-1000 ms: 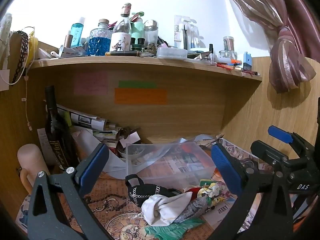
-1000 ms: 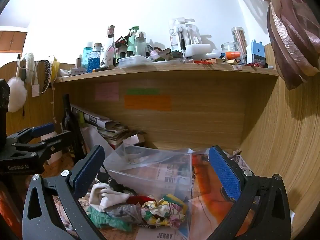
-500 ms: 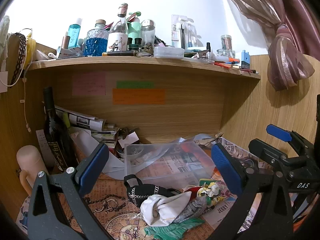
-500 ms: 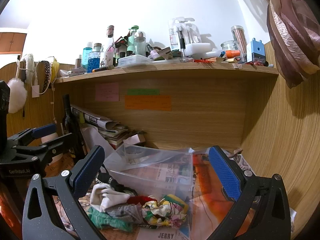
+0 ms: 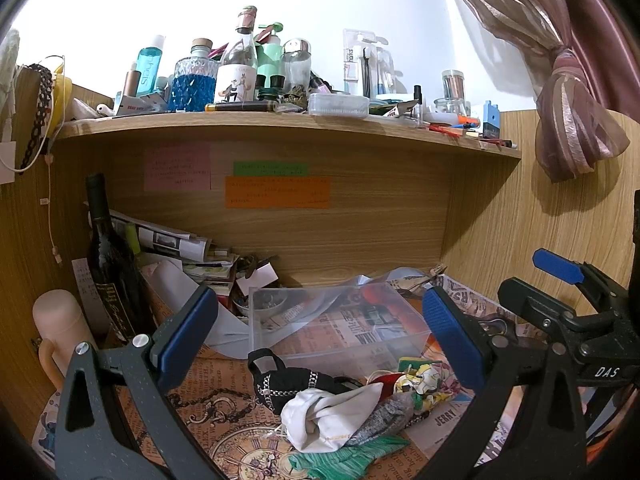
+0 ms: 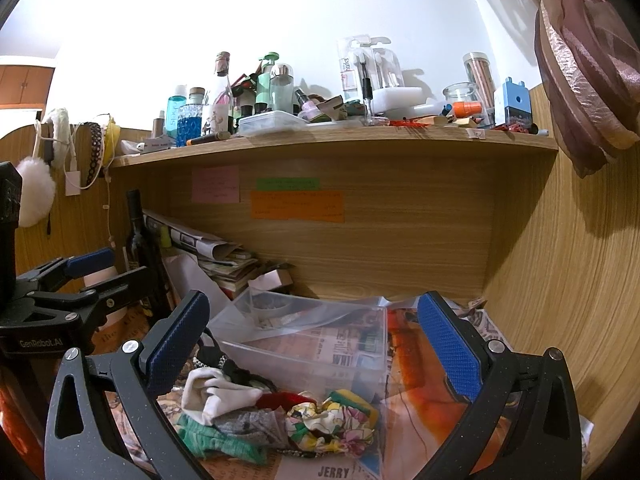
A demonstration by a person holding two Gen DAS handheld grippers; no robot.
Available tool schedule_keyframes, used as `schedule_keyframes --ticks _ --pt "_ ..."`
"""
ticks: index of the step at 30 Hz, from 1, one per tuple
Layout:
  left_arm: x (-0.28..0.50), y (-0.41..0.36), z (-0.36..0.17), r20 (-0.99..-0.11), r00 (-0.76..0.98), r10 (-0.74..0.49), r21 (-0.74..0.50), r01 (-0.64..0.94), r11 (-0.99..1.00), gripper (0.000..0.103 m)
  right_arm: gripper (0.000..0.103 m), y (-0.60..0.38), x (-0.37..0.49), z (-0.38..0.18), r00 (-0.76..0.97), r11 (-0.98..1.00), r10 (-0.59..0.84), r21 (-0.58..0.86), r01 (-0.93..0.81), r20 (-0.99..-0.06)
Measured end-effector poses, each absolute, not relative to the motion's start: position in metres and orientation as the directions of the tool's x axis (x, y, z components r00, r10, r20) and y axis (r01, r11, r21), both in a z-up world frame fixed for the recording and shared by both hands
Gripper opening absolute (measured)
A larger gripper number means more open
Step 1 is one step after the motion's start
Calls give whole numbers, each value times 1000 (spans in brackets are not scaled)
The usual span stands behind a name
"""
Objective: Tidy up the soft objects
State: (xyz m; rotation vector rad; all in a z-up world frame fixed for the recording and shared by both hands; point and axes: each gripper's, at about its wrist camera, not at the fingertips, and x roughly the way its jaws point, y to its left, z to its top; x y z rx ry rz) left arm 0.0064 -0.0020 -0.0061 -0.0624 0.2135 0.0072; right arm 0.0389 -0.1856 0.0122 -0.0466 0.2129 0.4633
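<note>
Your landmark was the clear plastic bin [image 5: 340, 332], sitting under the wooden shelf [image 5: 280, 124]. Your left gripper [image 5: 320, 336] hovered in front of the bin, spread wide and holding nothing. Your right gripper [image 6: 312, 340] did likewise, fully released and touching nothing. The pile of soft things lay just in front of the bin: a white cloth [image 5: 328, 416], a floral scrunchie [image 6: 332, 420], a green knit piece [image 5: 344, 456] and a black chained strap [image 5: 288, 380]. A dark wine bottle [image 5: 108, 256] stood left of the bin.

sticky notes [image 5: 277, 192] illegible, green cloth [image 5: 344, 460] cut off
</note>
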Motion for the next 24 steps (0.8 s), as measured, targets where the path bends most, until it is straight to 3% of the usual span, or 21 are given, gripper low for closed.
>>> schedule_keyframes --ticks 24 --pt "6 -5 -6 -210 978 -10 -54 -2 999 103 103 -185 39 13 874 895 437 4 -446 -211"
